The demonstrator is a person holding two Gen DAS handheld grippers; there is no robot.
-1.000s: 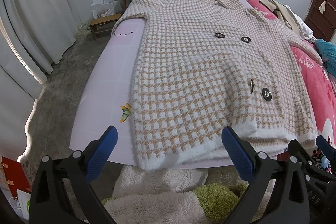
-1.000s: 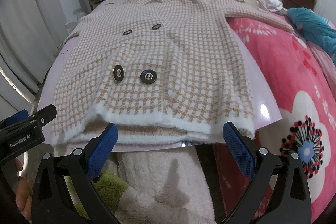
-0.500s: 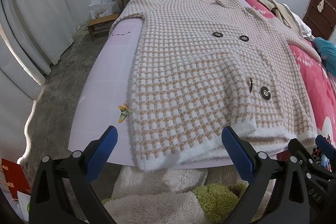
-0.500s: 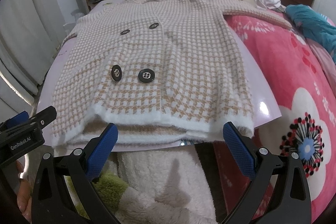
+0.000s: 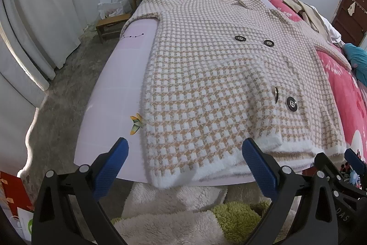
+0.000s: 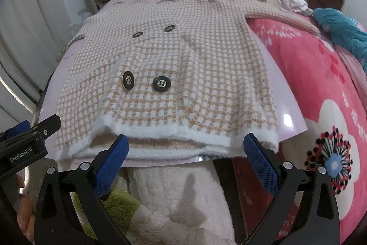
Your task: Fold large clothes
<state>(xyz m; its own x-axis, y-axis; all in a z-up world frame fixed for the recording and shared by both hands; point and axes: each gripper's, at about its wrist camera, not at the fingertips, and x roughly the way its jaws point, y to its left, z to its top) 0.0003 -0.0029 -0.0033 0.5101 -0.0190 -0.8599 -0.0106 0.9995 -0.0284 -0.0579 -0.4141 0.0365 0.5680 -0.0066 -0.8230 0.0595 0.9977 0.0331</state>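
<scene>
- The fuzzy beige-and-white houndstooth coat with black buttons is laid front-up and spread flat on the glossy lilac sheet, collar at the far end, white-trimmed hem at the near edge of that sheet.
- The coat's right-hand sleeve is seen stretched off the sheet onto the pink floral blanket; the other sleeve appears tucked under at the far left corner of the coat, though this cannot be told for certain.
- The left gripper is held just short of the hem's left corner, its blue-padded fingers spread wide apart, nothing between them.
- The right gripper is held just short of the hem's middle-to-right stretch, fingers likewise wide apart and empty.
- Step judged: approach to the hem; no fold is yet made.
- The hem near the buttons is lifted into a small tent, so two layers are exposed; for a clean fold both layers are best taken together at each corner of the coat.
- One finger is to be slid beneath the trim and one above, deep enough that the plush pile is not merely pinched.
- The glossy sheet itself is to be kept out of the bite.
- The outstretched sleeve is best laid over the coat body first.
- Risk judged: heavy knit sags between grippers; both sides are to be lifted evenly.
</scene>
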